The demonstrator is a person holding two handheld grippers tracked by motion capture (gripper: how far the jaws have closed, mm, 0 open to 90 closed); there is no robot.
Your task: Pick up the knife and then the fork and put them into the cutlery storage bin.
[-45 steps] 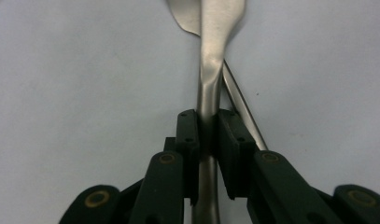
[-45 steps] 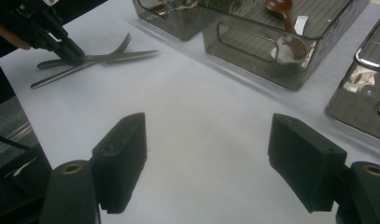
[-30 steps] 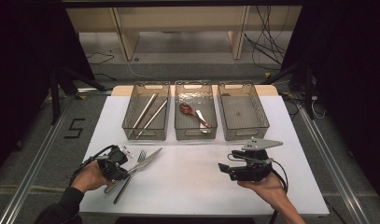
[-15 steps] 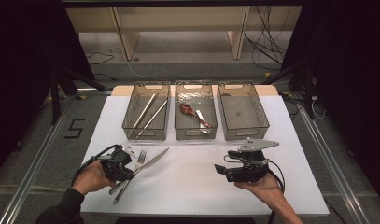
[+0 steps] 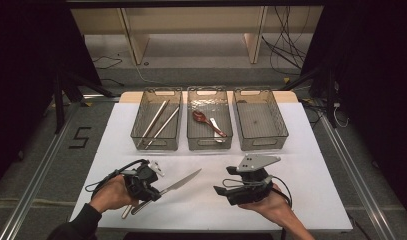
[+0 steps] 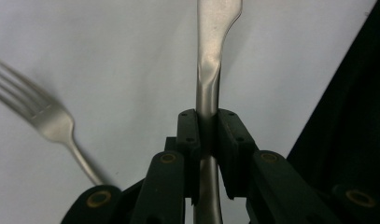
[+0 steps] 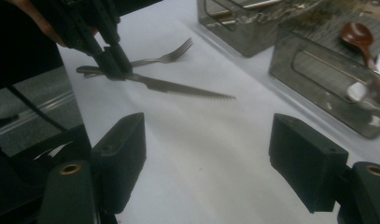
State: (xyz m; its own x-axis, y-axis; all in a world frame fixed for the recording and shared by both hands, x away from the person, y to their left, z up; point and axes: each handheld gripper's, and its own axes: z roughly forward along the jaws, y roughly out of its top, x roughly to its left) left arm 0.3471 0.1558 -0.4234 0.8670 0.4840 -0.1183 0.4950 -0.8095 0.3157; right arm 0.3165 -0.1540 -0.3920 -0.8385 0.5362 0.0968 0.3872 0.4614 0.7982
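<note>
My left gripper (image 5: 152, 192) is shut on the handle of a serrated table knife (image 5: 183, 181), held just above the white table near its front left, blade pointing right. In the left gripper view the jaws (image 6: 207, 122) pinch the knife's handle (image 6: 208, 79), and a fork (image 6: 47, 121) lies on the table to the left. My right gripper (image 5: 218, 191) stands at the front middle, pointing left toward the knife, open with nothing between its pads (image 7: 206, 158). The right gripper view shows the left gripper (image 7: 108, 58), the knife (image 7: 178, 86) and the fork (image 7: 164, 58) behind it.
Three clear mesh bins stand in a row at the back of the table (image 5: 301, 165). The left bin (image 5: 141, 135) holds long metal sticks, the middle bin (image 5: 209, 142) a brown spoon (image 5: 203, 119) and a small white piece, and the right bin (image 5: 261, 140) nothing.
My left gripper has carried the knife up and to the right, away from the fork. My right gripper has drifted left and toward the table's front edge.
</note>
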